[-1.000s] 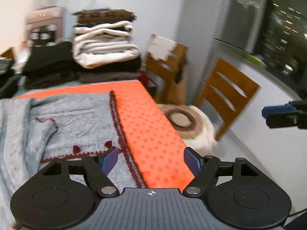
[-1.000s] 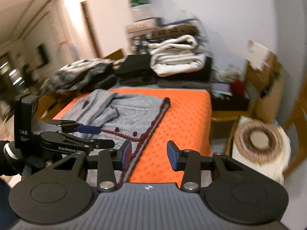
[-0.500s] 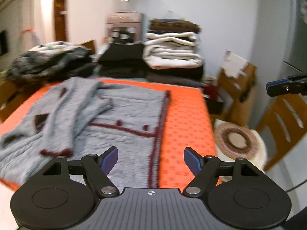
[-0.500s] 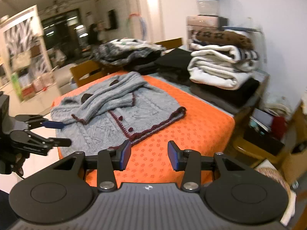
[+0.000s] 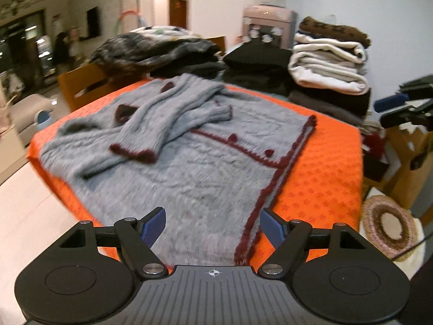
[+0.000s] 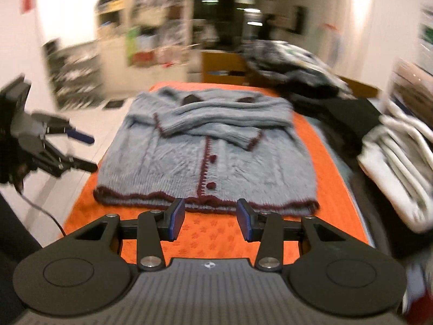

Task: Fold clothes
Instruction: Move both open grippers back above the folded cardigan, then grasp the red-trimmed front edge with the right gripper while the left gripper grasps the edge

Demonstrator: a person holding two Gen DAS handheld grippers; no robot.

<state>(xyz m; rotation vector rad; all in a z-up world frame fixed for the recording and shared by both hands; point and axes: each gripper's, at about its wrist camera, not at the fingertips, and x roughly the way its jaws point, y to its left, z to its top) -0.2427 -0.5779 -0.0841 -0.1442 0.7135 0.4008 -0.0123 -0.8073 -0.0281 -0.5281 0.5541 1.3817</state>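
While both claws hang in the air with nothing between their blue pads, lies flat on the orange dotted cloth-covered desk (image 5: 333, 168): a grey cable-knit cardigan with dark red trim and round dark red buttons (image 5: 194, 157). Spread front-up, hem toward the right wrist camera, both sleeves folded across the chest, one cuff resting over the button band. Reaches the desk's left edge in the left wrist view, leaving a bare orange strip on the other side.

Left claw (image 5: 213, 226): jaws wide apart, empty, held above the cardigan's lower corner, with the dark red hem edge running between the pads in view. No contact with the knit visible. Seen also from the right wrist camera, off the desk's left side over the pale floor, jaws parted.

Right claw (image 6: 211, 219): jaws apart, though narrower than the left, empty, poised just short of the hem near the button band, over bare orange cloth. Visible too at the right border of the left wrist view, beyond the desk's far corner.

At the far end of the desk: a stack of folded cream and white knitwear topped by a brown patterned piece (image 5: 328, 62), folded black garments (image 5: 257, 65) beside it, and a heap of grey-and-white mottled clothes (image 5: 154, 46). Off the desk's corner, a round woven brown-and-cream cushion (image 5: 389, 224). Much of the right wrist view blurred.
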